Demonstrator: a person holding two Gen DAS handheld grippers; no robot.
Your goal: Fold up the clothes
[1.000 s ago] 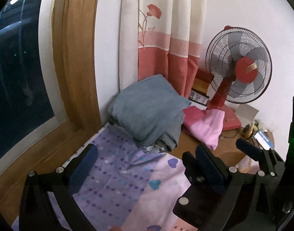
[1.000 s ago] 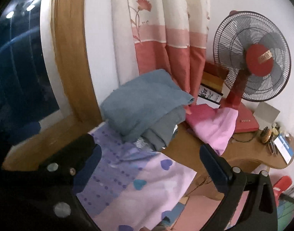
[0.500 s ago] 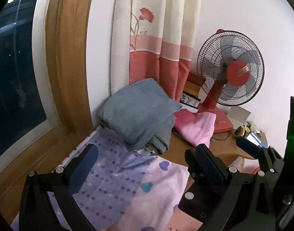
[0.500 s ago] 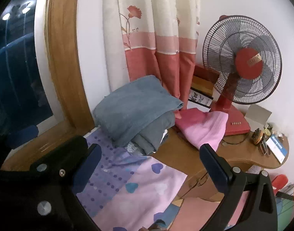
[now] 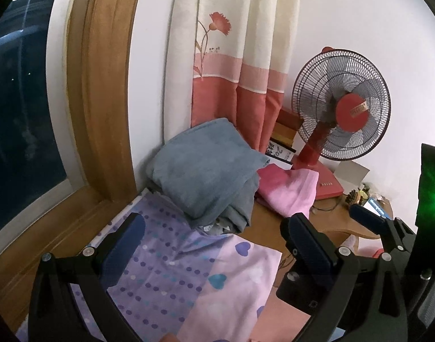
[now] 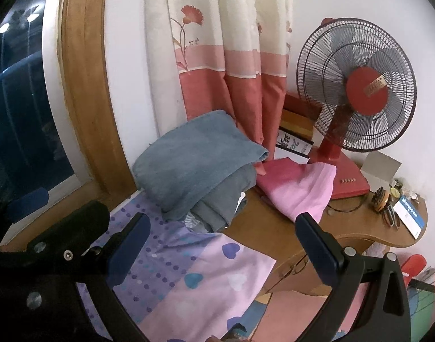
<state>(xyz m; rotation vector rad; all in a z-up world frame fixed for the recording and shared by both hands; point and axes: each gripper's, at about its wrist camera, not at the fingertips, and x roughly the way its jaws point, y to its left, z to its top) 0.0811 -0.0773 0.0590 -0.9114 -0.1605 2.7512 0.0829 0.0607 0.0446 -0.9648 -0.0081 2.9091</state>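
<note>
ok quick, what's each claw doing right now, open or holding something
Left claw: open, holding nothing, above the purple bedsheet.
Right claw: open, holding nothing, above the same sheet.

Bed sheet [image 5: 189, 270]: lilac at left with rows of purple and teal dots; pale pink at right with purple, teal and white hearts. Folded towel [image 5: 206, 168], far end of bed: dusty blue, over a darker grey garment [image 6: 226, 196]. Pink garment [image 6: 300, 191], right of the pile: magenta shading to light pink. Curtain [image 6: 226, 57]: cream above, pale pink band, coral-red below, with a red flower print. Fan [image 6: 357, 85]: red hub, stand and base, dark wire cage, grey blades. Table [image 6: 268, 230]: honey-brown wood. Window frame [image 5: 100, 99]: same brown wood; glass dark blue. Wall: white. Left tool [image 5: 214, 245] and right tool [image 6: 226, 245]: black bodies, dark blue finger pads.
</note>
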